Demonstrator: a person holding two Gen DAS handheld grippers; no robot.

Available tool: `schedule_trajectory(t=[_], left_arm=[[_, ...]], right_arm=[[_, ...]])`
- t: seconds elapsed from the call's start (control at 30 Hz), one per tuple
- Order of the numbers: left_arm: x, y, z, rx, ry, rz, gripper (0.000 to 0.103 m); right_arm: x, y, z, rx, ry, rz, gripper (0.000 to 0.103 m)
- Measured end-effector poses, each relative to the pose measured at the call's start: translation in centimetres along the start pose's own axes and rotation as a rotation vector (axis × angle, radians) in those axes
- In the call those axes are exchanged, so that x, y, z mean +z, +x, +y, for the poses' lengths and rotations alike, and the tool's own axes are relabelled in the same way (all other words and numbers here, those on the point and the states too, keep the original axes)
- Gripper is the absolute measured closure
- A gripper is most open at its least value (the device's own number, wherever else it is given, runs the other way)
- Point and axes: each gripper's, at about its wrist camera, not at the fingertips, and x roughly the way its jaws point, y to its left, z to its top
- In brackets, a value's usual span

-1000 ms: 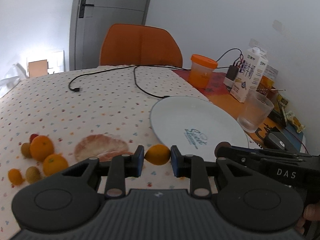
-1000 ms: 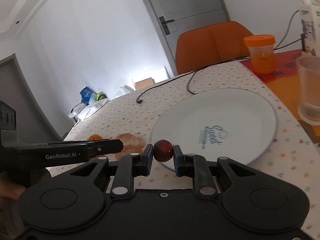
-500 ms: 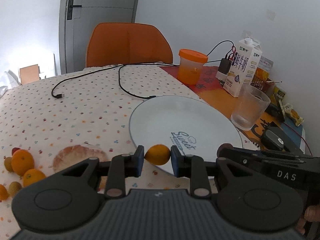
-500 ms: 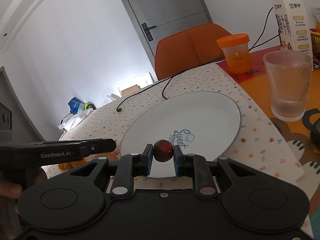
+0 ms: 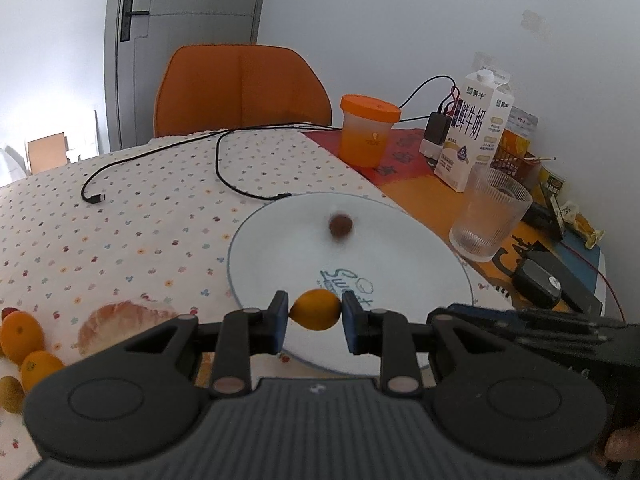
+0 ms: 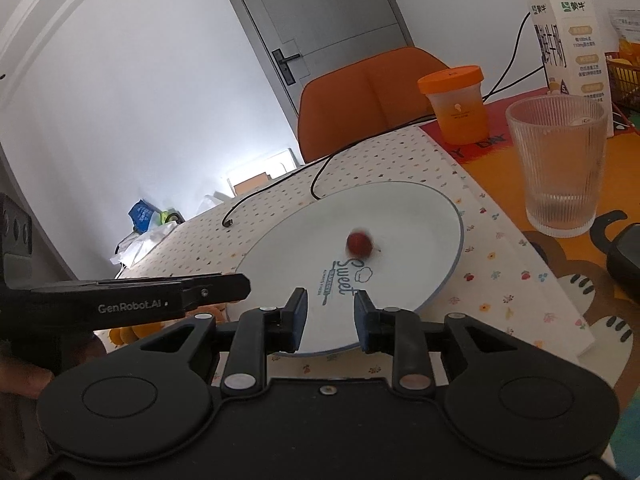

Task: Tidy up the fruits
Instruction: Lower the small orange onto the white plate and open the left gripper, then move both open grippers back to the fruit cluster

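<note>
Kumquat gripped, red fruit on the plate

Your left gripper [image 5: 315,315] pinches a kumquat [image 5: 316,309] over the near rim of the white plate [image 5: 420,280]. Your right gripper [image 6: 330,317] has its jaws apart, holding nothing; the blurred dark red fruit [image 6: 359,243] lies on the plate.

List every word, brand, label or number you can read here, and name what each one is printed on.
"Sweet": white plate, in script; the small line beneath it is too small to read.
"GenRobot.AI": side of the left tongs, seen from the right wrist.
"鲜牛奶": milk carton; its brand logo and other small print are unreadable.
Orange-lidded jar: small emblem only, unreadable.
</note>
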Motion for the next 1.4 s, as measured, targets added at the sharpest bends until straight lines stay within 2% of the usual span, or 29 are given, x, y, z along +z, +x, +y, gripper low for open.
schedule_trajectory(t=[0.07,0.6,0.7,0.77,0.8,0.87,0.93,1.0,1.13,1.4], left_arm=[[0.2,-0.2,0.0,0.008,0.0,-0.007,0.072],[-1.3,-3.0,4.6,0.089,-0.092,-0.004,0.068],[-1.6,-3.8,5.4,0.109,-0.102,-0.01,0.058],[-1.8,-4.3,5.9,0.123,-0.102,-0.018,0.044],[-1.9,-4.6,6.1,0.126,-0.097,-0.024,0.042],[-2.1,-5.2,6.7,0.137,-0.094,-0.032,0.033],[-2.3,-5.7,7.5,0.157,-0.11,-0.032,0.028],[-2.6,-6.2,8.3,0.18,-0.123,-0.032,0.025],[-3.3,-6.9,10.1,0.229,-0.158,-0.028,0.023],[-4.3,-8.6,12.8,0.281,-0.202,-0.03,0.022]], right_arm=[[-0.1,0.1,0.0,-0.002,0.0,0.002,0.075],[-0.4,1.0,1.7,0.026,-0.017,0.027,0.068],[-0.4,1.1,2.2,0.032,-0.026,0.023,0.063],[-0.4,1.2,2.6,0.036,-0.027,0.019,0.063],[-0.4,1.3,2.8,0.039,-0.029,0.019,0.062],[-0.4,1.5,3.3,0.042,-0.037,0.019,0.057],[-0.4,1.6,3.8,0.042,-0.044,0.015,0.047],[-0.4,1.9,4.4,0.051,-0.053,0.013,0.041],[-0.4,2.4,5.9,0.06,-0.087,0.015,0.022],[-0.5,3.6,8.4,0.091,-0.133,0.044,0.018]])
